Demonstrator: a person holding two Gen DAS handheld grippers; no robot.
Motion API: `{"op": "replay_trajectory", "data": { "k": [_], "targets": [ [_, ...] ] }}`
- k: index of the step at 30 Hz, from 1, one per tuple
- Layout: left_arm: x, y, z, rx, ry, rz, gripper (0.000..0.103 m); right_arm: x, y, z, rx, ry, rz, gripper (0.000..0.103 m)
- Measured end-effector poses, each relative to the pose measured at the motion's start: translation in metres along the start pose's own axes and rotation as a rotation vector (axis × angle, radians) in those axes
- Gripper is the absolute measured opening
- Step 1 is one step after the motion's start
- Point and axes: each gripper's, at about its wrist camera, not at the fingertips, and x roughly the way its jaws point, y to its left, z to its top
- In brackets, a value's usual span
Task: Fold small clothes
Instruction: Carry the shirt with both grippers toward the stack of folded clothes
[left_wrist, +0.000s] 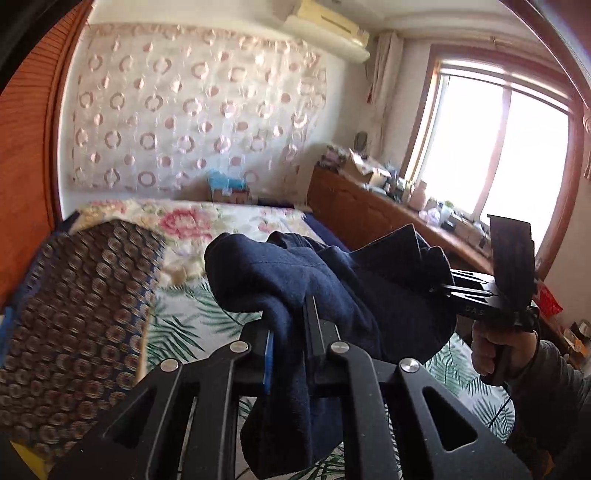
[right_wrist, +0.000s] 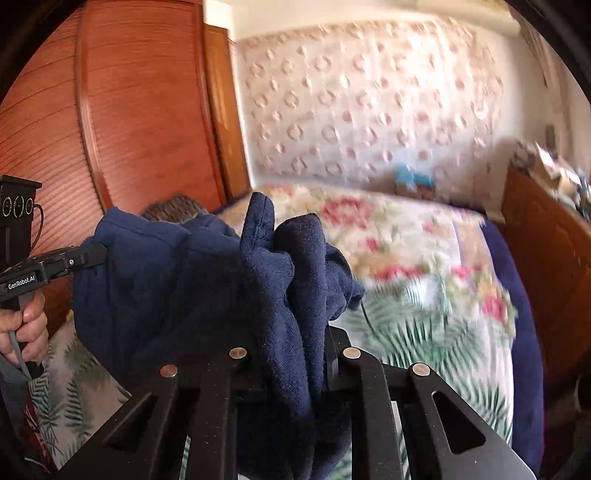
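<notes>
A small navy blue fleece garment (left_wrist: 295, 280) hangs in the air above the bed, bunched between both grippers. My left gripper (left_wrist: 290, 325) is shut on one edge of it, cloth pinched between its fingers. My right gripper (right_wrist: 291, 332) is shut on another edge of the same garment (right_wrist: 207, 280). The right gripper also shows in the left wrist view (left_wrist: 454, 288), at the garment's right end. The left gripper shows in the right wrist view (right_wrist: 99, 254), at the garment's left end. The lower part of the garment hangs below both views.
A bed with a floral and palm-leaf cover (left_wrist: 207, 225) lies under the garment. A brown patterned mat (left_wrist: 74, 314) lies on its left side. A wooden wardrobe (right_wrist: 129, 110) stands left, a cluttered wooden cabinet (left_wrist: 354, 199) and a window (left_wrist: 498, 147) right.
</notes>
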Motion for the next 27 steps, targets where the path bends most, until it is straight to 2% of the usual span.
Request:
{"op": "replay_trajectory", "data": {
  "k": [5,8,12,15,20,26,27],
  "targets": [
    [-0.048,0.023,0.008,-0.032,-0.106,0.112,0.013,0.006,0.029,0.045,-0.118,-0.065,0.070,0.018],
    [-0.075,0.043,0.000,-0.074,-0.163,0.205,0.013,0.027,0.059,0.077,-0.229,-0.090,0.127,0.018],
    [-0.096,0.066,-0.014,-0.120,-0.203,0.321,0.013,0.068,0.111,0.114,-0.414,-0.117,0.141,0.018],
    [-0.091,0.085,-0.028,-0.151,-0.191,0.392,0.013,0.108,0.144,0.136,-0.485,-0.104,0.172,0.018],
    [-0.087,0.110,-0.051,-0.207,-0.158,0.464,0.013,0.187,0.183,0.159,-0.593,-0.065,0.201,0.018],
    [-0.081,0.129,-0.073,-0.282,-0.107,0.503,0.013,0.243,0.204,0.175,-0.548,0.000,0.220,0.021],
    [-0.080,0.133,-0.076,-0.290,-0.097,0.506,0.013,0.250,0.204,0.180,-0.515,0.027,0.224,0.028]
  ]
}}
